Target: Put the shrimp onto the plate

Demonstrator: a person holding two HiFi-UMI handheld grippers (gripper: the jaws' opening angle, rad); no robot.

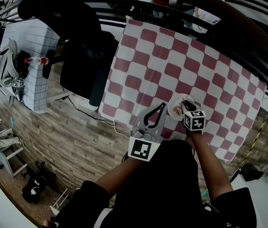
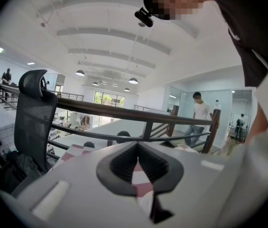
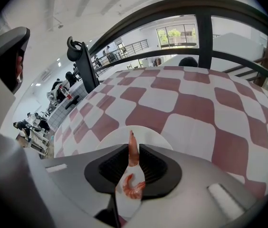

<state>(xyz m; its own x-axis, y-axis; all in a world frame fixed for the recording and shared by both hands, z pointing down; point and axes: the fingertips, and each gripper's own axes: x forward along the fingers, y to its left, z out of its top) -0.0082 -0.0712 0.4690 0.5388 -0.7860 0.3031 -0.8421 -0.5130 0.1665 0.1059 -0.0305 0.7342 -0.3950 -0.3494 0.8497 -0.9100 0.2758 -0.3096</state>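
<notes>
Pink shrimp point(image 3: 132, 148) in right tongs point(image 3: 133, 147), above plate point(image 3: 149, 136)

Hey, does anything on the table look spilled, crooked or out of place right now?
Nothing stands out. The cloth lies flat with the plate sitting level on it. One shrimp lies on the plate, and the right gripper pinches a second shrimp just above it.

I make out a matt checked cloth point(image 1: 172, 65) under the smooth white plate point(image 3: 113, 137), a glossy shrimp point(image 3: 132, 149), matt grey plastic right tongs point(image 3: 133, 147) with ribbed black pads point(image 3: 153, 165)
</notes>
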